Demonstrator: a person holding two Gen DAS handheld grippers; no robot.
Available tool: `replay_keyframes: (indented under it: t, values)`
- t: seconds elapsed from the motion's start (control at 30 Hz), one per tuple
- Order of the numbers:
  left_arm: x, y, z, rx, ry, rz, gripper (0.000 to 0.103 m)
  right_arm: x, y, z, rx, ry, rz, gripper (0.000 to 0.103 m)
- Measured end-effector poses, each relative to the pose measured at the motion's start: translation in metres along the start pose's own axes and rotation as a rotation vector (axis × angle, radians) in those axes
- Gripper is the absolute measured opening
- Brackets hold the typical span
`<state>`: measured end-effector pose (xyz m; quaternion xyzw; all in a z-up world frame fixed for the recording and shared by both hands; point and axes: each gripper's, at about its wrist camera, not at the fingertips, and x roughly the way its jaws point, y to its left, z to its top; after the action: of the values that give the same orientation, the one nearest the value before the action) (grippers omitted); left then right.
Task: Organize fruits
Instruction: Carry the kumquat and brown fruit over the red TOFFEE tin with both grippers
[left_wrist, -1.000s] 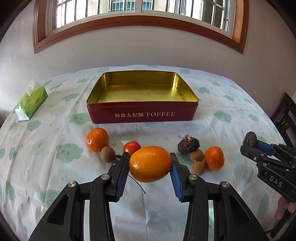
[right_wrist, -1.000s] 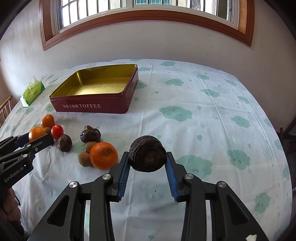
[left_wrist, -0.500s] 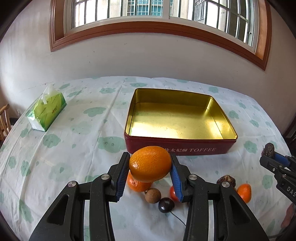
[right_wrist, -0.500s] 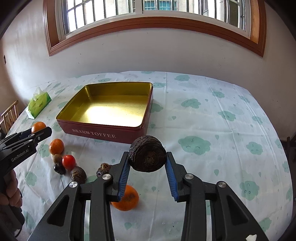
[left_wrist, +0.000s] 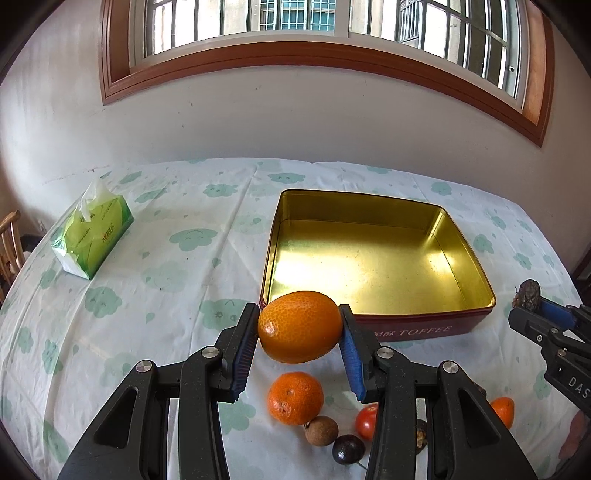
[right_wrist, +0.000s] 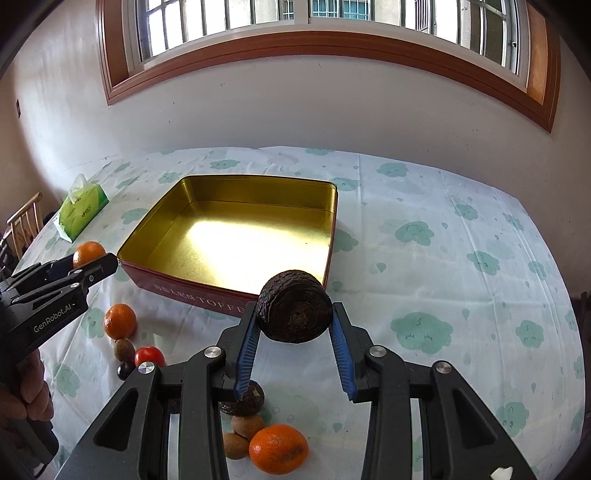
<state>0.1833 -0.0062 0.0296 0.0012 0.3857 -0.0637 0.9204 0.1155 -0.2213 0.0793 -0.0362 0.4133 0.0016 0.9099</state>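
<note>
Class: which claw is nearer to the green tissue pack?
Left. The left claw, holding an orange, is on the tissue pack's side of the tin; the right claw is at the tin's opposite corner.

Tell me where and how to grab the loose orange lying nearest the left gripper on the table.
Take the loose orange across its widest middle, coming down from above. It is round, so the pads hold best on opposite sides at the bulge. A small brown fruit touches its near right side, so set the fingers on the left and far right flanks, which look clear.

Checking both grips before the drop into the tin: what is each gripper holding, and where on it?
Left gripper: an orange, pads on its two sides. Right gripper: a dark wrinkled fruit, likewise pinched at its sides.
</note>
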Motion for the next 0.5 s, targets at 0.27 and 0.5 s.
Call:
replay_keyframes:
  t: [0.27, 0.5]
  values:
    - [0.017, 0.005, 0.015, -0.005, 0.018, -0.013, 0.043, 0.021, 0.007, 0.022, -0.003, 0.020, 0.016, 0.035]
    - [0.039, 0.004, 0.029, -0.006, 0.059, -0.051, 0.043, 0.045, 0.007, 0.033, -0.006, 0.054, 0.022, 0.035]
